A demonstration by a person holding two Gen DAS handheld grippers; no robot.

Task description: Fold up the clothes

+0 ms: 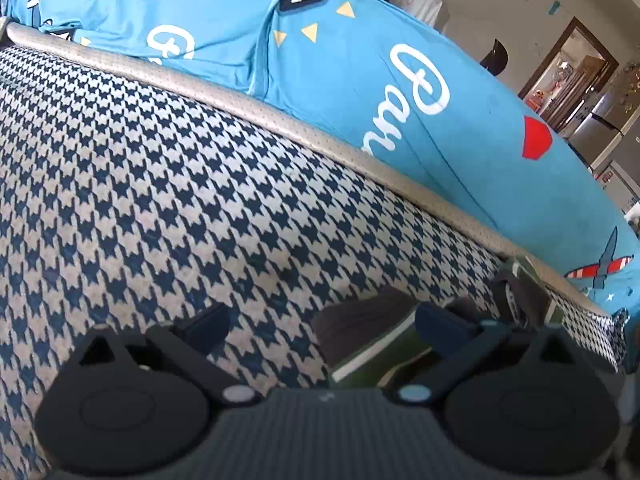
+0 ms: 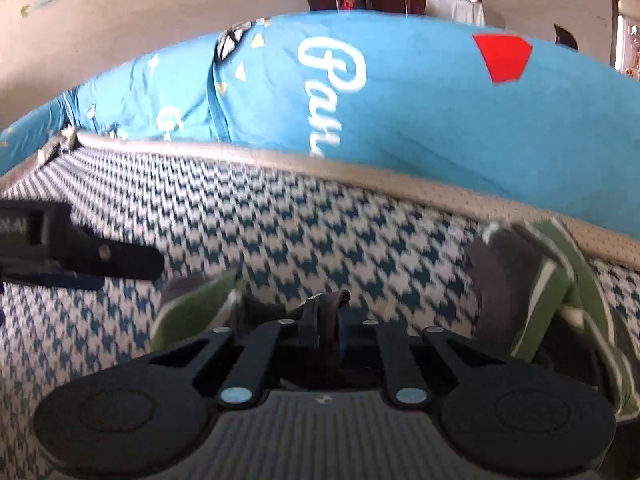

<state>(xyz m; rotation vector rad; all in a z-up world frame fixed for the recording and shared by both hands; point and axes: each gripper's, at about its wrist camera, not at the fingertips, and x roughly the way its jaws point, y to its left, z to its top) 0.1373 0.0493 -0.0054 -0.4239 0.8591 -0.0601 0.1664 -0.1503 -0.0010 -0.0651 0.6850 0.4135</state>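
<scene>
Grippers, two in number, are shown low over one houndstooth mat. The left gripper is seen with its two fingers spread wide, nothing being held between them; one finger lies over bare mat, the other over the edge of the garment. The right gripper is seen with its two fingers drawn together, a dark fold of cloth being pinched between the tips. One garment, green and grey with white stripes, is spread on the mat: in the right wrist view part of it lies beneath and just left of the right gripper, and a rumpled part lies to the right near the mat's edge; in the left wrist view it is found at lower right, under the right-hand finger. The left gripper is also visible at the left edge of the right wrist view. One beige trim band borders the mat's far edge. Beyond it, one blue printed sheet with white script, one red shape and yellow triangles covers the surface. Farthest off, a wall and one doorway are visible
</scene>
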